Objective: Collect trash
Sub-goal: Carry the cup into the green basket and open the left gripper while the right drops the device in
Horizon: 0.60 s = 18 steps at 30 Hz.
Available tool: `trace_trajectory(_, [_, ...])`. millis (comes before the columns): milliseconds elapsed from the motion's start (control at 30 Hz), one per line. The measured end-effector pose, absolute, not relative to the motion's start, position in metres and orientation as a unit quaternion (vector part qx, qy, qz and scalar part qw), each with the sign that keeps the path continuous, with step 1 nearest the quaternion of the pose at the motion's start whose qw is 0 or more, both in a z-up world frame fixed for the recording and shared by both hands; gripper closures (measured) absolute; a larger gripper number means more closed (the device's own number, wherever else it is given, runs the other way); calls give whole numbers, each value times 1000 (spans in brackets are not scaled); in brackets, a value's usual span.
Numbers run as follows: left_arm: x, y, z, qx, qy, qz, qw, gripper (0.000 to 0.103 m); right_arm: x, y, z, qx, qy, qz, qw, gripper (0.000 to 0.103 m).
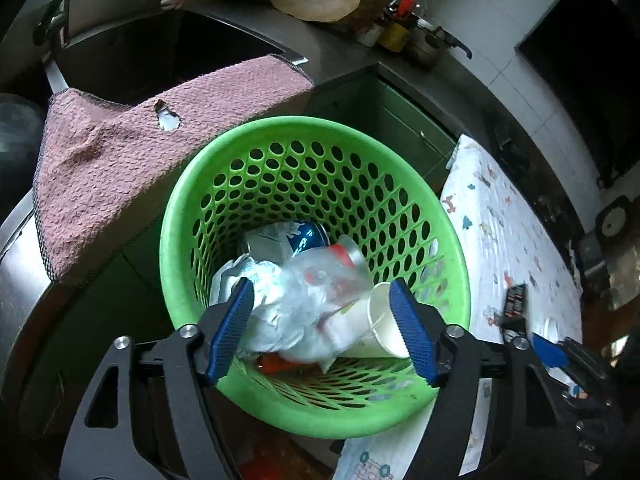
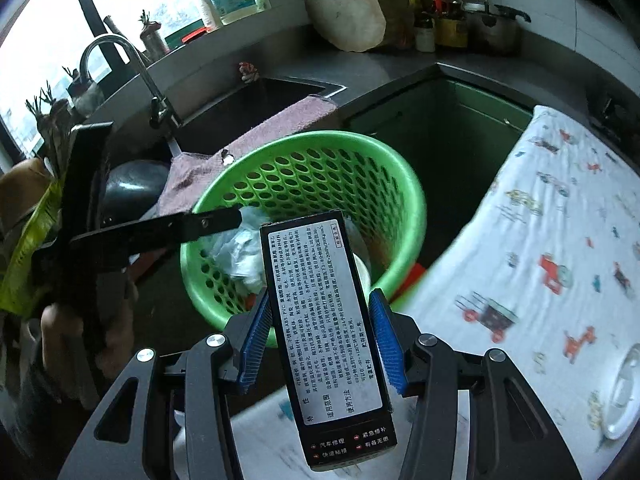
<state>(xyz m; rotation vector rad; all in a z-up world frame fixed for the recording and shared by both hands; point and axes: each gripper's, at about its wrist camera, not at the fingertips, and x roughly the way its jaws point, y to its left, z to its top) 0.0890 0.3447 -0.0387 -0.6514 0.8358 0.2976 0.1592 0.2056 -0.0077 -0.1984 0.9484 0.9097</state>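
Listing by size, largest first.

One steel counter (image 2: 384, 76) with one sink (image 1: 132, 56) let into it; one pink cloth (image 1: 120, 160), holed once, draped over the sink's near edge. One curved tap (image 2: 120, 60) stands behind the sink.

One table cover (image 2: 540, 248), white with printed vehicles, right of the basket; one clear lid (image 2: 624, 392) lies on it at the far right.

One green perforated basket (image 1: 320, 136), upright between counter and cover. Contents: crumpled white plastic wrap (image 1: 296, 312), one white paper cup (image 1: 380, 320) on its side, one clear plastic cup (image 1: 352, 256), one blue can (image 1: 308, 236), one white printed carton (image 1: 268, 240) partly buried, and an orange scrap (image 1: 276, 364) underneath. Further items cannot be told apart.

One left gripper (image 1: 324, 332), held over the basket mouth, blue pads spread apart with nothing pinched; the wrap and paper cup lie below the gap, inside the basket. In the right wrist view its black finger reaches over the rim.

One right gripper (image 2: 320, 332), blue pads pressed against the long sides of one black box (image 2: 324, 320) with a white printed label, held just above the basket's near rim, outside it.
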Motion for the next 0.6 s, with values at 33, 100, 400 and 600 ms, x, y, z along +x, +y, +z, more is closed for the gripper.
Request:
trace_trajectory(33, [88,346,-38,-312,396,140,852,31,160,210,-8,-92,439,421,789,55])
trace_trajectory(100, [86,348,-38,-319,392,139,851,30,162,219,-10,-87,439,422,788,55])
trace_trajectory(400, [72,348,-28,-328,378,137,855,28,167,247,-8,-67,430,424,794,47])
trace_trajectory(600, [70,344,-20,-325,375,136,857,27,162,235,1,-66,420,430,796,44])
